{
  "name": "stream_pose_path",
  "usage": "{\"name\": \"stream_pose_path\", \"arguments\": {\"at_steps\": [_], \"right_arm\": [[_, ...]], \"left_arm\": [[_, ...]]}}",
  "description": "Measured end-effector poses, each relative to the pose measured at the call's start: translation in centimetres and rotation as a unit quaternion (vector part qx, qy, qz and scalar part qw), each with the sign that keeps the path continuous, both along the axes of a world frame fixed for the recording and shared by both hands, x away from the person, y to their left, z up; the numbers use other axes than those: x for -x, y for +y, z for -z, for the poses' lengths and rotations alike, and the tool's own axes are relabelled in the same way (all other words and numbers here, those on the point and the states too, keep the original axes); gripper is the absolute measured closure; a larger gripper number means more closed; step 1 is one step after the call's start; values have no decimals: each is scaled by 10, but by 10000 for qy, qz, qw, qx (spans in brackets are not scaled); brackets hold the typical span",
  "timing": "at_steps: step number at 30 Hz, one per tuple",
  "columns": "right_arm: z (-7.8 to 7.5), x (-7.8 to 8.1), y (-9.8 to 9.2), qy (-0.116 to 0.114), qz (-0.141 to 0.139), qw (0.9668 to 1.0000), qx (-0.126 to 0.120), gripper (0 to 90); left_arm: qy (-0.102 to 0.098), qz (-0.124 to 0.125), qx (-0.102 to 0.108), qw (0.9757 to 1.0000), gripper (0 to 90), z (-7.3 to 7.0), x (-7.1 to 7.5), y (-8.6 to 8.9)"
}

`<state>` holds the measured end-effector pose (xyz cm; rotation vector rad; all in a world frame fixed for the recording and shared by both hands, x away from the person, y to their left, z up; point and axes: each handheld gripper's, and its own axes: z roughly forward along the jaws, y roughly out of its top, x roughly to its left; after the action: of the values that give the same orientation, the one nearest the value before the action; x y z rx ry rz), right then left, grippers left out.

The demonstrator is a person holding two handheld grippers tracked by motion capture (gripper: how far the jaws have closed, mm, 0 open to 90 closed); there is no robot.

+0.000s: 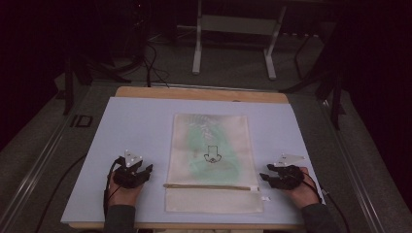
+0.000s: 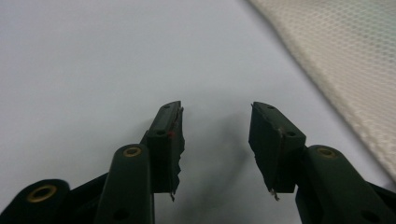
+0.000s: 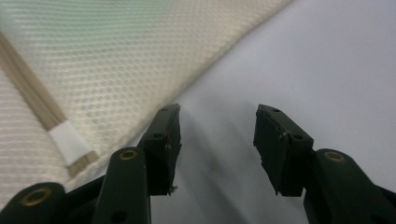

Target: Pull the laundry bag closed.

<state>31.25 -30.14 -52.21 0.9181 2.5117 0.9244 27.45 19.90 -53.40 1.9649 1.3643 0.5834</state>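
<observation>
- A flat mesh bag lies in the middle of the desk, its long sides running from the near edge toward the far edge. Squared up like this, either hand can get at either side.
- Its zipper crosses the bag close to the near edge, with the white pull tab at the right end. In the right gripper view the tab sits just beside the tool's left jaw, so I judge the zipper to be the part meant to be worked.
- Something green shows faintly through the mesh, and a black arrow mark sits on the upper face.
- The left tool rests on the bare desk near the bag's left edge, jaws spread wide with nothing between them. In its own view the mesh is off to the side, apart from the jaws.
- The right tool rests by the bag's right edge, also spread wide and empty, touching neither mesh nor tab.
- One tool on each side suits a two-handed job: probably one pins the fabric while the other draws the pull.
</observation>
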Motion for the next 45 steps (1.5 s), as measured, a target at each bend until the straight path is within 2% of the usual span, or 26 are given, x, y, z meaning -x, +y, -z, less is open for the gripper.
{"name": "stream_pose_path", "arguments": {"at_steps": [4, 10, 17, 28, 45], "right_arm": [[-1, 2, 4, 102, -111, 9999, 49, 498], [-5, 3, 7, 157, -193, 9997, 11, 512], [-8, 2, 14, 256, -360, 9990, 102, 525], [-18, 3, 34, 306, -794, 9958, 333, 548], [-23, 0, 63, 326, -1225, 9906, 508, 557]], "left_arm": [[10, 53, 81, 10000, 542, 0, 0, 1], [-123, 83, 151, 9998, 551, -2, 2, 2], [-96, 156, 211, 9996, 587, -1, 2, 1], [-94, 315, 251, 9991, 617, -2, 3, 1], [-106, 441, 334, 9984, 624, -2, 3, 0]]}}
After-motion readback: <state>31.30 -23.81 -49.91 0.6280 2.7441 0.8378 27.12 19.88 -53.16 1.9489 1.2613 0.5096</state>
